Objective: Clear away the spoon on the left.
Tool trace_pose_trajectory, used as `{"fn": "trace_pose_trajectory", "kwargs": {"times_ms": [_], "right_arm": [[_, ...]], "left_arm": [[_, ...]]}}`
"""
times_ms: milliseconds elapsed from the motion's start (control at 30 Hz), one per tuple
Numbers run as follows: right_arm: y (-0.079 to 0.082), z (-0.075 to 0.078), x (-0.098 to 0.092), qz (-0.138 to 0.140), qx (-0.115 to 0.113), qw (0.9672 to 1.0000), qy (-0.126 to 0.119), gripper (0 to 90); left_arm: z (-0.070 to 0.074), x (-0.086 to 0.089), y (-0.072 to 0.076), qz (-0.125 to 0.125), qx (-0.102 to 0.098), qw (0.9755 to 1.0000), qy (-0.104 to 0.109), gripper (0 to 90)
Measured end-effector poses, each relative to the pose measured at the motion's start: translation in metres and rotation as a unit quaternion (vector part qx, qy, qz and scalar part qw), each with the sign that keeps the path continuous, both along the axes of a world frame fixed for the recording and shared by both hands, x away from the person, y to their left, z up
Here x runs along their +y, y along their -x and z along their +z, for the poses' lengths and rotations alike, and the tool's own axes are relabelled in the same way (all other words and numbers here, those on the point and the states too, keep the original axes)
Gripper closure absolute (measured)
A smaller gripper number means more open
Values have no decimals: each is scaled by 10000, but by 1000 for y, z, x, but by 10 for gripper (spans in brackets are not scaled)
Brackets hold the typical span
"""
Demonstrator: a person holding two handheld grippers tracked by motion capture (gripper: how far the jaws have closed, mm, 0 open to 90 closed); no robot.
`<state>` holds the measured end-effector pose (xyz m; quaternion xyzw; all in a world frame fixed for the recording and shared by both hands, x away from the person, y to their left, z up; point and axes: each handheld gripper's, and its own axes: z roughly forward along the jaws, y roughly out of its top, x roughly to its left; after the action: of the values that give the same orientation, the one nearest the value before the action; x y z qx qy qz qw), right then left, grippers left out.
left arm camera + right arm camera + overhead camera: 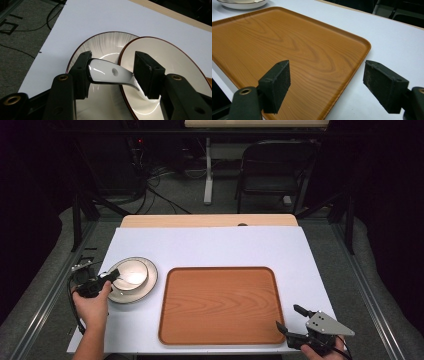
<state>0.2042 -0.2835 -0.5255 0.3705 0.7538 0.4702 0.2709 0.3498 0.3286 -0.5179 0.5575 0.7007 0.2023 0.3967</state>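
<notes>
Spoon (110,75) handle lies between the left gripper's (113,73) spread jaws, one pad touching its end, the other just clear, so nothing is pinched; its scoop rests in the bowl (172,65), which sits on a plate (100,45) near the desk's left edge. Right gripper (325,85) hovers spread over the empty wooden tray's (287,47) near right corner, probably waiting.

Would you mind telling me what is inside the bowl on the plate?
A white spoon lies in the bowl, its handle sticking out over the plate. The gripper hides the spoon's scoop end.
</notes>
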Motion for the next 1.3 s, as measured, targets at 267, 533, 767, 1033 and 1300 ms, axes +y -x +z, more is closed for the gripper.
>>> {"fn": "trace_pose_trajectory", "kwargs": {"times_ms": [267,533,767,1033,1300], "right_arm": [[0,0,0,2,-3,10000,3,213],[0,0,0,0,5,10000,4,214],[0,0,0,4,8,10000,2,213],[0,0,0,0,13,10000,4,214],[0,0,0,-5,21,10000,-5,213]], "left_arm": [[-1,2,2,14,-66,10000,57,531],[0,2,3,-50,-151,9998,91,559],[6,0,5,-77,-223,9996,123,598],[16,-5,6,-172,-324,9993,61,660],[24,-10,6,-283,-413,9987,110,712]]}}
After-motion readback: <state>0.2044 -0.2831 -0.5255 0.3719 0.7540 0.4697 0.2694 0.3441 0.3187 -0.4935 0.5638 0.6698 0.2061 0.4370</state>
